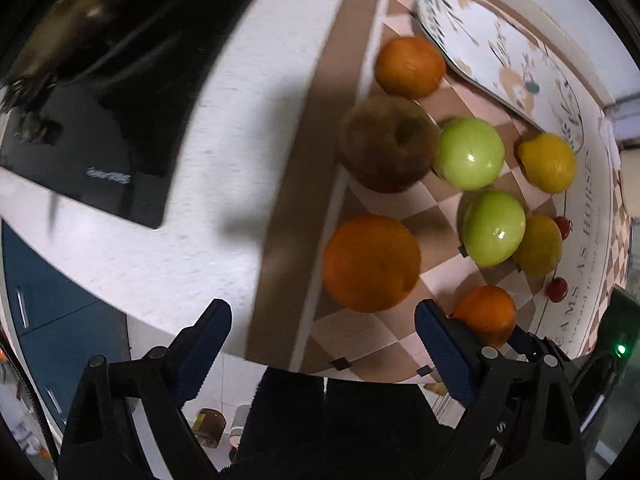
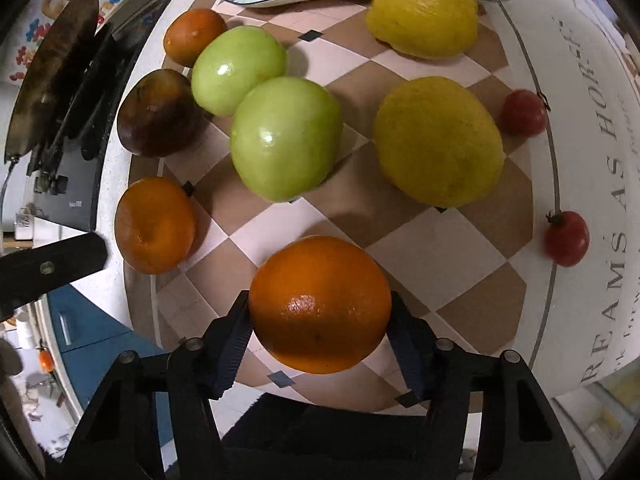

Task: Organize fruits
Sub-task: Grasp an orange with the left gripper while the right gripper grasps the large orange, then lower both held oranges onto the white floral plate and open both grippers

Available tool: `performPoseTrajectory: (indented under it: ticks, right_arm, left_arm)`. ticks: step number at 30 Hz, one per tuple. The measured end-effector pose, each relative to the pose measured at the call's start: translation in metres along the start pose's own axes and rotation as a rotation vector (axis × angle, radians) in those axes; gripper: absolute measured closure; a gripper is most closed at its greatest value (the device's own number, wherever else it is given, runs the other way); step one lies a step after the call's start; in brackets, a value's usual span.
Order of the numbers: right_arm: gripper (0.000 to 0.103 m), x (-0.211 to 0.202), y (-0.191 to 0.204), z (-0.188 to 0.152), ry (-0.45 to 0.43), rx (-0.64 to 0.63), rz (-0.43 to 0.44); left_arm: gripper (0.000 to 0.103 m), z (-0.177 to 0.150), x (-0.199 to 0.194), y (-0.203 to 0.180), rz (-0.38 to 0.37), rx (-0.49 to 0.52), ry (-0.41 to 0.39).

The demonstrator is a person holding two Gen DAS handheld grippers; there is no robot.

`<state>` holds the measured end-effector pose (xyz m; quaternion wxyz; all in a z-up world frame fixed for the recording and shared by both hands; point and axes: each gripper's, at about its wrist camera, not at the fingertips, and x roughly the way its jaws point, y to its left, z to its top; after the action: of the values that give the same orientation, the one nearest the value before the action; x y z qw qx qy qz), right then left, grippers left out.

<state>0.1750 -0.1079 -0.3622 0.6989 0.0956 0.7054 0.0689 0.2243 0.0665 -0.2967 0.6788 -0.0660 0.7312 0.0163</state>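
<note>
Fruits are laid out on a checkered placemat [image 1: 400, 200], recorded view by view. Left wrist view: the left gripper [image 1: 323, 330] is held released, jaws wide apart, nothing between them, above the counter's near edge. A large orange [image 1: 371, 263] lies just ahead of it; beyond are seen a dark brown fruit [image 1: 388, 144] (blurred, kind not determinable), two green apples [image 1: 469, 153] touching or nearly so, a further orange [image 1: 410, 66], two lemons [image 1: 548, 162], two small red fruits [image 1: 557, 289] and a patterned plate [image 1: 492, 48] at the far end of the mat. A black cooktop [image 1: 80, 120] lies to the left. Right wrist view: the right gripper [image 2: 320, 320] is clenched on an orange [image 2: 320, 304], one ribbed pad at each side near its widest girth; whether it is lifted or resting on the mat cannot be told. Ahead of it lie the green apples, lemons and the red fruits, the last by the lettered border. Handling judgement: the orange is expected to be firm, moderately heavy, round and inclined to roll, with a dimpled rind giving fair friction; hold across the equator is judged right, with moderate squeeze to avoid bruising. The glossy apples are expected to be more slippery; the small red fruits appear soft and easily crushed.
</note>
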Motion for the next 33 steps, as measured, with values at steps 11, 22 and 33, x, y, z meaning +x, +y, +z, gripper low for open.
performPoseTrajectory:
  ticks: [11, 22, 33]
  right_arm:
    - [0.036, -0.005, -0.024, -0.007, 0.028, 0.032, 0.014]
    - [0.037, -0.008, -0.025, -0.002, 0.004, 0.042, 0.007]
    - [0.037, -0.093, -0.051, 0.013, -0.121, 0.055, 0.105]
  left_arm:
    - [0.032, 0.01, 0.039, -0.039, 0.028, 0.131, 0.015]
    - [0.04, -0.006, 0.038, -0.045, 0.05, 0.174, -0.054]
    - [0.04, -0.016, -0.061, -0.071, -0.108, 0.225, -0.167]
